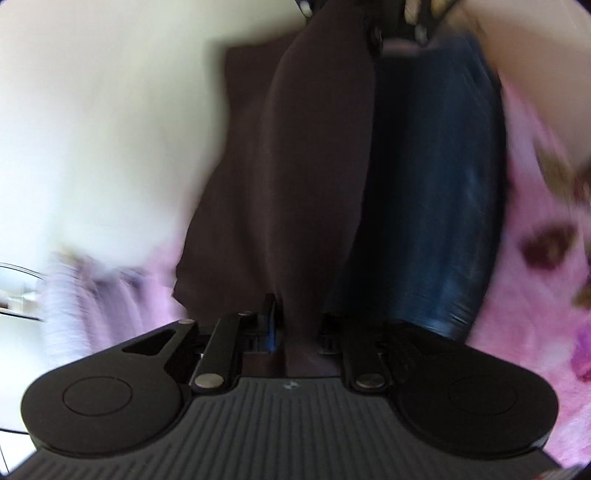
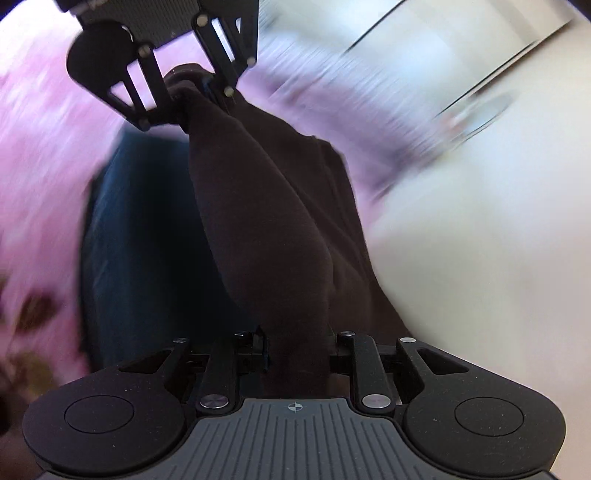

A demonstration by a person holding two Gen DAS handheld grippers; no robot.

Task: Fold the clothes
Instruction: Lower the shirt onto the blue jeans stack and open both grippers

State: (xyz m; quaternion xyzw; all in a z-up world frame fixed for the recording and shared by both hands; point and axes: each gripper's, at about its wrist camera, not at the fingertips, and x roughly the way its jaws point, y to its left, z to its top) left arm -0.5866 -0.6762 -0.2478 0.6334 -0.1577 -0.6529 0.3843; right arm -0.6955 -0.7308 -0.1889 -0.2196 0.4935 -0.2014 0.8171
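Left wrist view. The left gripper [image 1: 295, 332] pinches a bunched edge of the dark garment [image 1: 280, 177], which runs in a taut band up the frame to the right gripper [image 1: 413, 26] at the top edge. The cloth fills the gap between the jaws. Beside the garment, on its right, lies a blue cloth [image 1: 436, 192], apparently denim, and beyond that a pink floral cover [image 1: 535, 229]. Pale surface shows to the left. The surroundings are smeared by motion blur.

Right wrist view. The right gripper [image 2: 297, 354] clamps the opposite end of the dark garment [image 2: 273, 229]; fabric is bunched between its jaws. The left gripper [image 2: 184, 92] appears at the upper left, closed on the far end of the same cloth. The garment hangs between the two in a long roll, with a loose flap [image 2: 332, 173] trailing to the right. The blue cloth [image 2: 140, 229] sits to the left, over the pink cover [image 2: 40, 155].

Judgement. The step appears to be carrying the stretched edge down to lay a fold. It goes well if both grips stay firm, the edge is kept level and taut, and the trailing flap is allowed to settle flat before either grip releases. Uneven lowering would skew the fold line.
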